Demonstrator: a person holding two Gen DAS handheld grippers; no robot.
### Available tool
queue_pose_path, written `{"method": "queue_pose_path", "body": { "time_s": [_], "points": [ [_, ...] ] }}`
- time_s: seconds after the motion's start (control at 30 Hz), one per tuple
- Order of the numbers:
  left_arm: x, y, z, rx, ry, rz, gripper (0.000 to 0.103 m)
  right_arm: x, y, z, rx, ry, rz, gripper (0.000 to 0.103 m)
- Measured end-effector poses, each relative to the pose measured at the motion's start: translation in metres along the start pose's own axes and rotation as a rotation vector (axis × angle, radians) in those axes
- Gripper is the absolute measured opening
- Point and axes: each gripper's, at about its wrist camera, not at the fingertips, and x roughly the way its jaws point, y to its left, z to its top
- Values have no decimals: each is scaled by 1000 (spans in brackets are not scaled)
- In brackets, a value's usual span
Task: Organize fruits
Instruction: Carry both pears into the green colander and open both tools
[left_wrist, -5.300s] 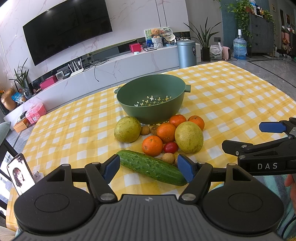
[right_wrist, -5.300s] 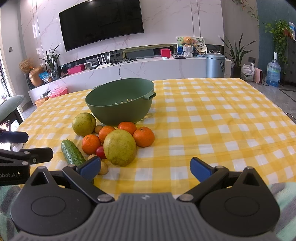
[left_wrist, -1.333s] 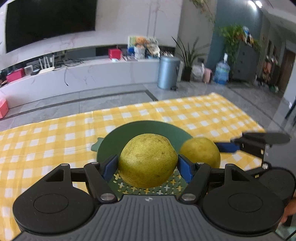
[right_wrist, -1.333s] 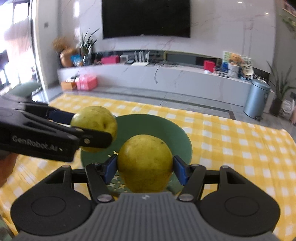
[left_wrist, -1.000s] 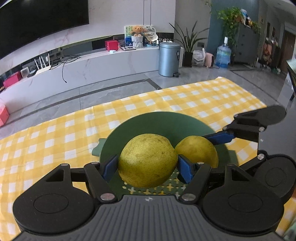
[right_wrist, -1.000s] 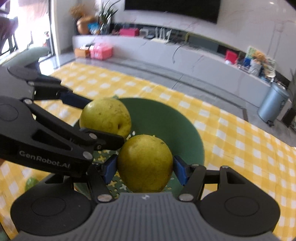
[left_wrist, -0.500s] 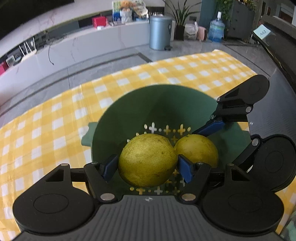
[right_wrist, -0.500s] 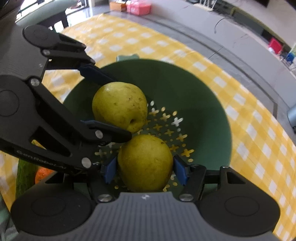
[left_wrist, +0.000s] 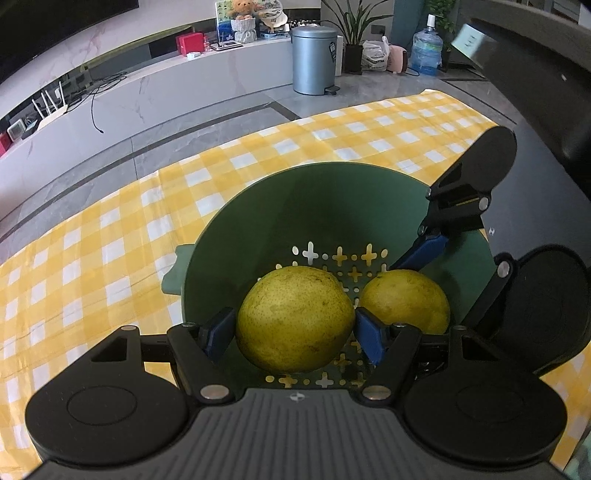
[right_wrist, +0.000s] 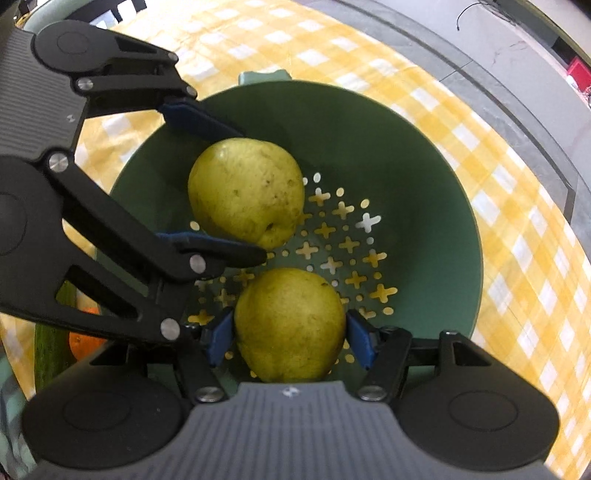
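Looking along the left claw (left_wrist: 295, 334), its two blue pads are clamped on the sides of a yellow-green pear (left_wrist: 294, 319), which hangs low inside the green colander (left_wrist: 258, 221) over the cross-shaped holes in its bottom. Just to its right a second pear (left_wrist: 406, 299) sits in the right claw (left_wrist: 417, 280), whose one visible blue finger (left_wrist: 424, 251) comes down against the fruit from above. The colander stands on the tabletop (left_wrist: 110, 240), covered in yellow and white checks. Beyond it are a grey floor, a white media unit and a grey bin (left_wrist: 314, 61).

From the right wrist view, the right claw (right_wrist: 290, 334) is clamped on its pear (right_wrist: 290, 325), pads pressed to both sides, down inside the colander (right_wrist: 424, 166) near the perforated bottom. The left claw (right_wrist: 221, 184) reaches in from the upper left and grips the other pear (right_wrist: 245, 192) between its blue fingers, higher in the picture; the two pears are close but apart. At the lower left edge, outside the colander, part of an orange (right_wrist: 83, 345) and a cucumber (right_wrist: 50, 350) show on the tabletop.
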Motion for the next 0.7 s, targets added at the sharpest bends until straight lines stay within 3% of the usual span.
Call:
{"method": "queue_pose_path", "body": {
  "time_s": [0.2, 0.27, 0.3, 0.47, 0.6, 0.7],
  "points": [
    [2, -9, -2, 67, 0, 41, 80, -1, -4, -1, 2, 25, -7, 62],
    [3, -11, -3, 83, 3, 58, 80, -4, -7, -3, 14, 4, -19, 82],
    [4, -13, -4, 94, 2, 66, 80, -7, -8, -4, 12, -16, -21, 84],
    [7, -20, -5, 140, 3, 105, 80, -23, -7, -11, 9, -50, -37, 84],
    [17, -35, -10, 246, 41, 144, 80, -34, -6, -20, 20, -93, -51, 85],
    [19, -34, -10, 226, 47, 140, 80, -40, -5, -22, 21, -108, -54, 85]
  ]
}}
